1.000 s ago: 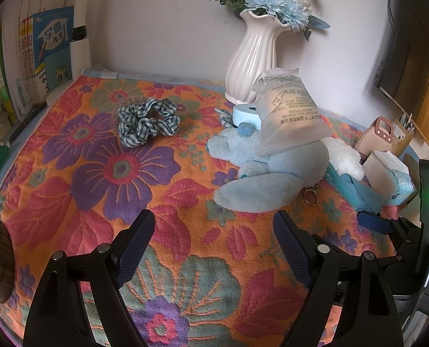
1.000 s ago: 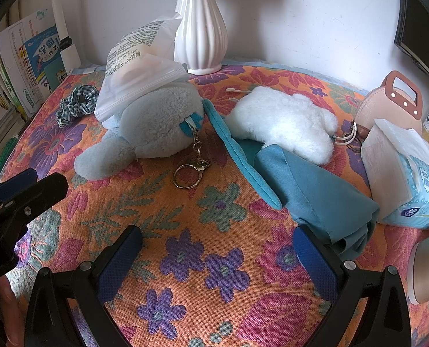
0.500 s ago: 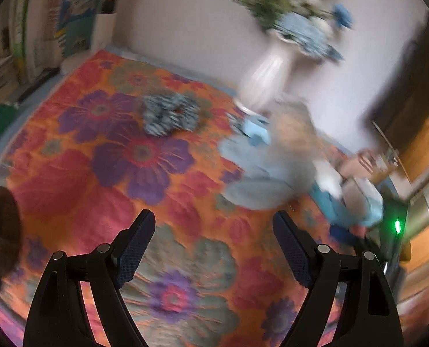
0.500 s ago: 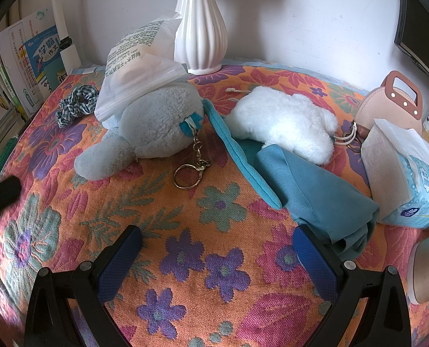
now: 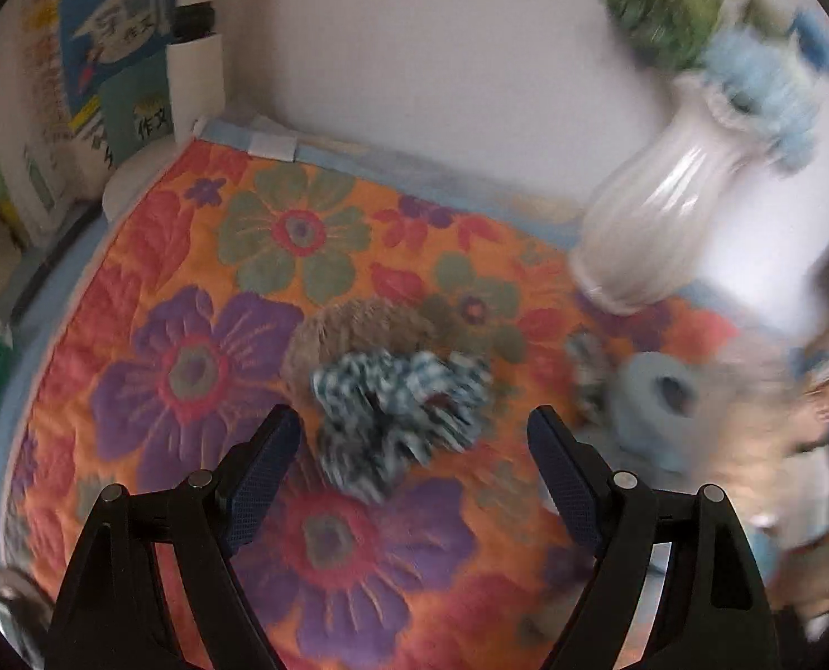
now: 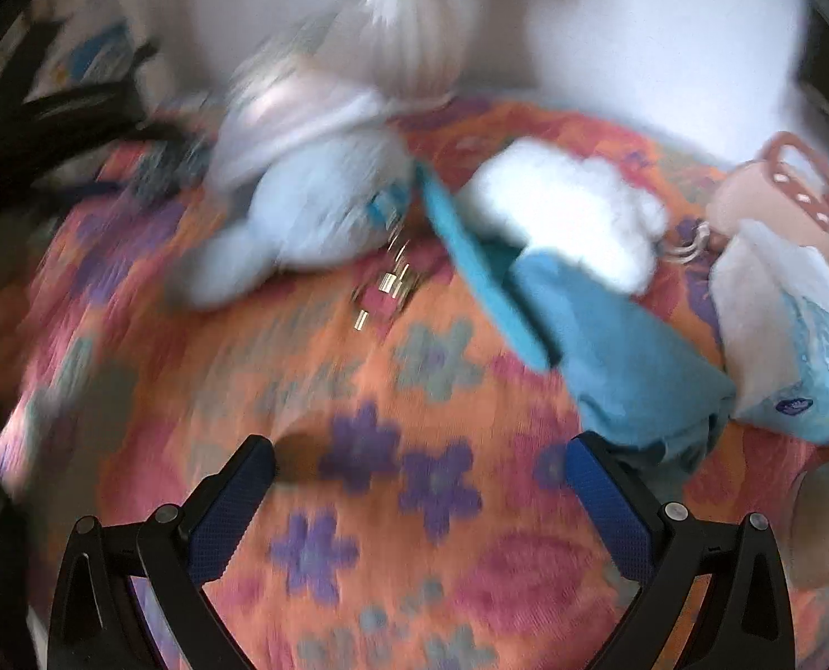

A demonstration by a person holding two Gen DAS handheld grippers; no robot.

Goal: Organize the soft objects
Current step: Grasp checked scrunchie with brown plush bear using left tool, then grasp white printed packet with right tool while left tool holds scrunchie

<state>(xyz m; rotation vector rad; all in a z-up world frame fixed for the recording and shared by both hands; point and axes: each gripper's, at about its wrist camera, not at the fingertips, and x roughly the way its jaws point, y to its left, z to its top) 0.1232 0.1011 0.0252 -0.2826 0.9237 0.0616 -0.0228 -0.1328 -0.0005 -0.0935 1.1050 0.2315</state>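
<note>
Scrunchie [image 5: 400, 419]: checked blue-and-white fabric ring, lying flat on the flowered cloth [image 5: 202, 290] that covers the worktop; blurred in the left wrist view.
Place: left-centre of the cloth, left of the white vase [image 5: 654, 223], with a brownish fuzzy patch just behind it that I cannot identify.
Left tongs [image 5: 414, 446]: jaws wide apart, nothing between the pads, pointing steeply down at the cloth.
Key relation: scrunchie sits just ahead of the left tongs, roughly centred on the gap between the two pads, slightly toward the left pad. Not yet touched.
Long axis: the bunched ring spreads a little wider left-to-right than near-to-far, so it lies across the jaw gap; judged to fit inside the opening.
Right tongs [image 6: 420, 480]: jaws also apart and empty, hovering over bare cloth.
Right-hand surroundings: blue plush toy [image 6: 302, 218] far left, white fluffy toy [image 6: 565, 223] and teal cloth [image 6: 626, 357] far right, tissue pack [image 6: 788, 346] at the right edge. All blurred.
Nearer hand: left, clearly; from the right view the scrunchie is only a smear at the far left.
Judged next need: short advance forward and down, then close across the ring.
Risk: pads may snag the cloth underneath.
</note>
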